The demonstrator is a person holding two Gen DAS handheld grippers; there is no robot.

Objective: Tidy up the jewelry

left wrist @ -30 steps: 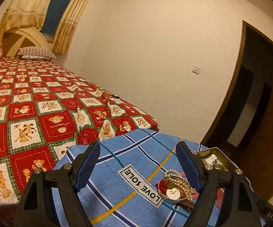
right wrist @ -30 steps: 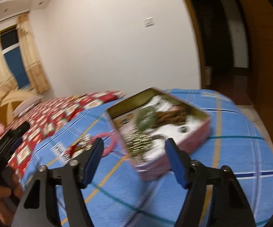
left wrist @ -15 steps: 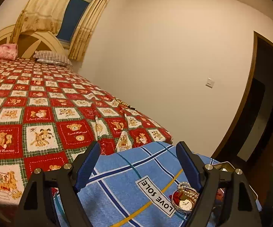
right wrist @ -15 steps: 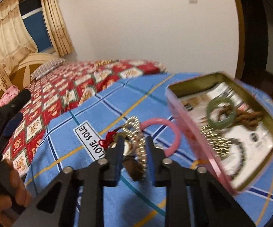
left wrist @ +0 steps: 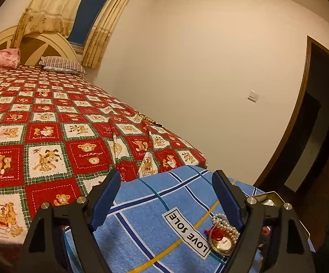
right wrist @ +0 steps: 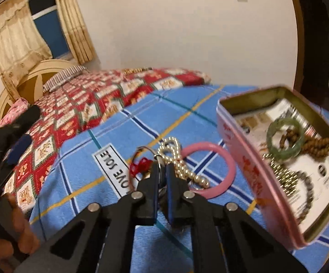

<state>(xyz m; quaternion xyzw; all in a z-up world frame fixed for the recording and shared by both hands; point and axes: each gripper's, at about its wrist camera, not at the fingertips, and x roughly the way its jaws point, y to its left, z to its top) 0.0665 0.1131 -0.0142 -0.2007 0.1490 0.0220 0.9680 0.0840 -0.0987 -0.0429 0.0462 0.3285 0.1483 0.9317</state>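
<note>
Left hand-held gripper (left wrist: 166, 195): fingers wide apart, nothing between them, held above the near edge of the blue plaid cloth (left wrist: 141, 223). The cloth carries a white label reading "LOVE SOLE" (left wrist: 188, 232). Behind it, the bed with a red teddy-bear quilt (left wrist: 46, 136), a striped pillow (left wrist: 62, 64) and a pink pillow (left wrist: 1, 58) at the headboard.

Right hand-held gripper (right wrist: 162, 170): fingers drawn close together on the jewelry cluster lying on the blue cloth (right wrist: 109, 145). They pinch at a metal ring by the pearl chain (right wrist: 178, 163); exactly which piece is clamped cannot be told, since the fingers cover the contact point. A red knotted cord (right wrist: 140, 165) sits just left of the fingertips.

From the left wrist view, the same cluster shows as a small gold watch face (left wrist: 223, 244) with pearl strand (left wrist: 223, 224) and red knot (left wrist: 215, 233), lying on the cloth beside the label.

Pink bangle (right wrist: 210, 170): flat on the cloth, just right of the cluster, touching or overlapping the pearl chain.

Pink tin (right wrist: 244, 157): open, right of the bangle, on the cloth. Inside: a green bangle (right wrist: 286, 141), brown bead strand (right wrist: 317, 145), gold bead chain (right wrist: 278, 170), dark bead bracelet (right wrist: 310, 188). Right wrist view is motion-blurred at the tin.
</note>
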